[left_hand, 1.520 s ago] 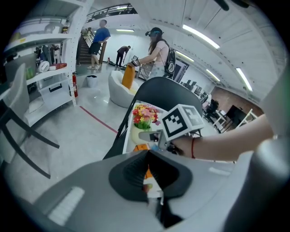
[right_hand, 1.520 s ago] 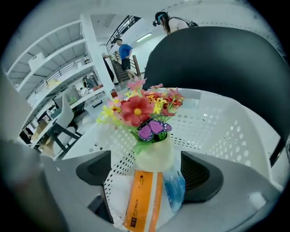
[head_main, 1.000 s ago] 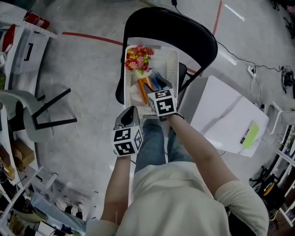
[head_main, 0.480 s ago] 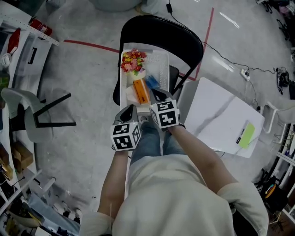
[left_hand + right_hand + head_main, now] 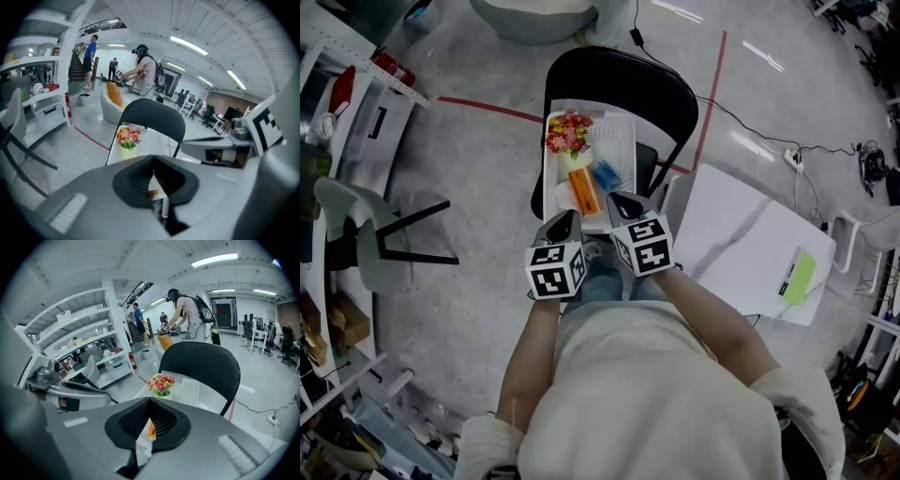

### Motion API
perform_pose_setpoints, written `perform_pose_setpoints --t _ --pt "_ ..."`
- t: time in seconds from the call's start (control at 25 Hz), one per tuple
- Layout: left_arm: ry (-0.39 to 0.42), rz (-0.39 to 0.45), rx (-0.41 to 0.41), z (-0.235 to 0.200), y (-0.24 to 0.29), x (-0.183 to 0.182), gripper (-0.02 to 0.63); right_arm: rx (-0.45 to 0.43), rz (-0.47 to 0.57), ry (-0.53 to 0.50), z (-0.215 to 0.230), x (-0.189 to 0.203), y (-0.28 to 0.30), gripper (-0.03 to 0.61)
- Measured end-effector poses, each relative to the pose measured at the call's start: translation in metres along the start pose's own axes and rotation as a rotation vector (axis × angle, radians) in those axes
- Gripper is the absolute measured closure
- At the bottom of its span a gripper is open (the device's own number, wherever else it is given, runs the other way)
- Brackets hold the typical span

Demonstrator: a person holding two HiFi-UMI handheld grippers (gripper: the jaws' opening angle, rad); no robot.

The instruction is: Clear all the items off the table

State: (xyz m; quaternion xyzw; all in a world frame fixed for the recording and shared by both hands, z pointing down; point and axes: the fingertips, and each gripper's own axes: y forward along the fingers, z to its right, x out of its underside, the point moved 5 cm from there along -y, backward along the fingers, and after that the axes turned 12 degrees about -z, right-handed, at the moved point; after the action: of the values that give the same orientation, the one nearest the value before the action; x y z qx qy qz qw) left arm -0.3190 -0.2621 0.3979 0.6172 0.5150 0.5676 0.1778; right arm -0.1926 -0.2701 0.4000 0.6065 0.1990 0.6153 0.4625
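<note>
Items [image 5: 584,190] sit in the white basket [image 5: 628,141] on the chair [image 5: 619,70], upper centre, likely gathered off the table [image 5: 741,244] at right. Left gripper [image 5: 566,219] and right gripper [image 5: 622,200], both closed and empty, hover just below.

We see L gripper [image 5: 565,223] & R gripper [image 5: 624,202] side by side above our lap, tips at near rim of white basket [image 5: 623,131] on black chair [image 5: 619,75]. Inside: flowers [image 5: 567,131], orange box [image 5: 584,190], blue obj [image 5: 606,175]. White table [image 5: 750,244] to the R.
</note>
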Motion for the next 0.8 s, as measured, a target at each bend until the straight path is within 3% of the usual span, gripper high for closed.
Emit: perform_pose_setpoints --t 0.48,0.8 --pt "0.081 0.057 0.032 0.019 -0.014 -0.019 0.606 -0.041 0.042 -0.003 -0.013 0.0 -0.024 0.58" --pt "0.113 0.039 0.053 0.025 -0.013 -0.02 0.606 -0.032 0.054 0.027 -0.013 0.0 -0.026 0.58"
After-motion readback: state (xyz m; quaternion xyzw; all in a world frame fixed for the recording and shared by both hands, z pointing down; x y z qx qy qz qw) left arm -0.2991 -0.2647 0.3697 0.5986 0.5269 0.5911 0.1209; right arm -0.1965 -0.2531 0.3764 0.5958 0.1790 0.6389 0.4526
